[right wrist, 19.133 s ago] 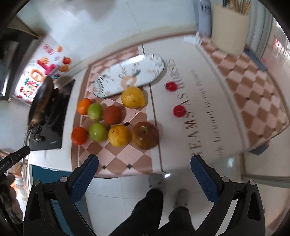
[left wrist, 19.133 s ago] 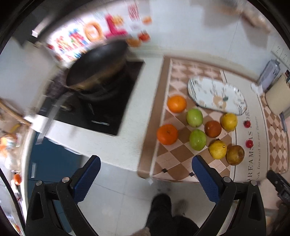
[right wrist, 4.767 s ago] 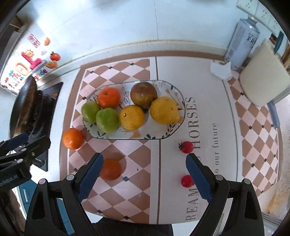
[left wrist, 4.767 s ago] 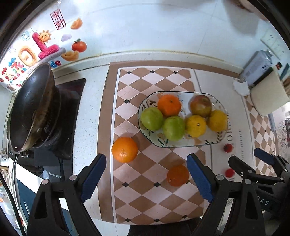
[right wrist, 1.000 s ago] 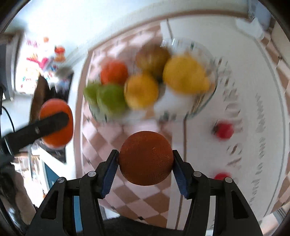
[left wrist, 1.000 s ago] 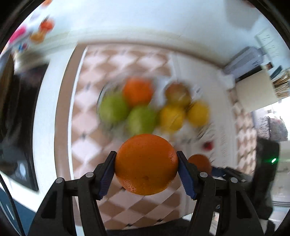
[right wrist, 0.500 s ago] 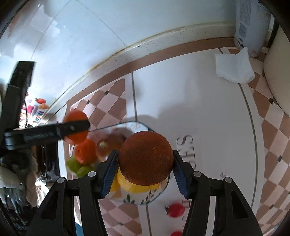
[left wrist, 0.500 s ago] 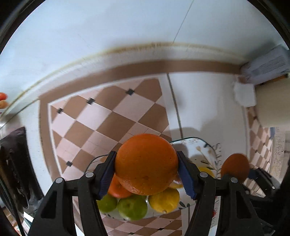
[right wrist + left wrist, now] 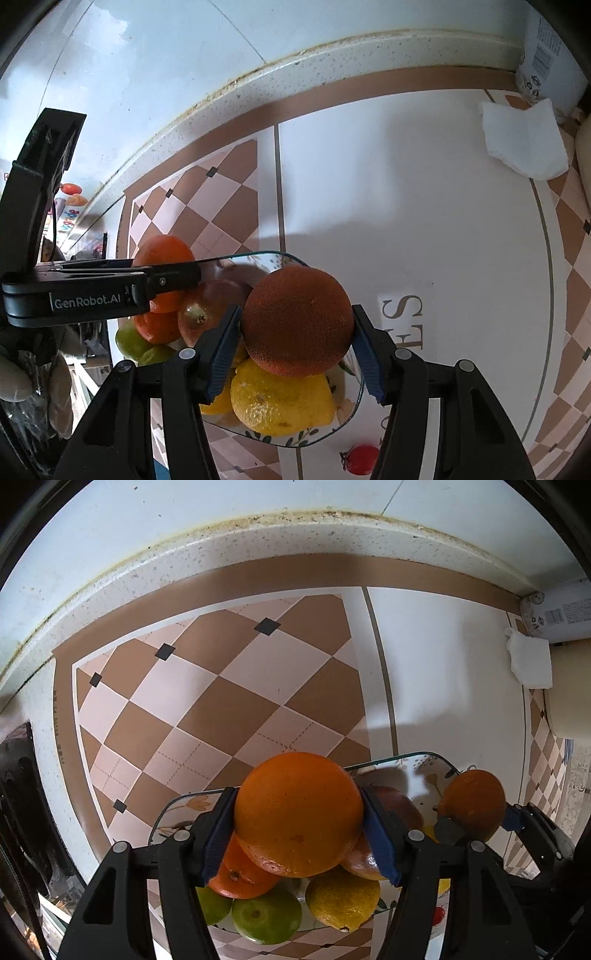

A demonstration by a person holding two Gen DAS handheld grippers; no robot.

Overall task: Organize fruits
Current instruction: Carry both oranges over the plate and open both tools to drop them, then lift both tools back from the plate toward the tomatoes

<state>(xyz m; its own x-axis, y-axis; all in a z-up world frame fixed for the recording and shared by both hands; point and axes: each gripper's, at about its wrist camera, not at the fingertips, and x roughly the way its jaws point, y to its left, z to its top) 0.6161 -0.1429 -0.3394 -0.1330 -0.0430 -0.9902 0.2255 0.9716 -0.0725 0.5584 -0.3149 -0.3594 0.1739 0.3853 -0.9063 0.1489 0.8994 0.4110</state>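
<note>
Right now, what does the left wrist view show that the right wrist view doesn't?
Only the left wrist view shows the two green round fruits side by side, one at, and the left gripper end-on, shut on the bright orange.

Only the right wrist view shows the small red cherry tomato on the mat beside the tray, and the right gripper end-on, shut on the dark rough-skinned orange.

Both show the clear glass patterned tray holding fruit, both held oranges above it, and the crumpled white tissue.
</note>
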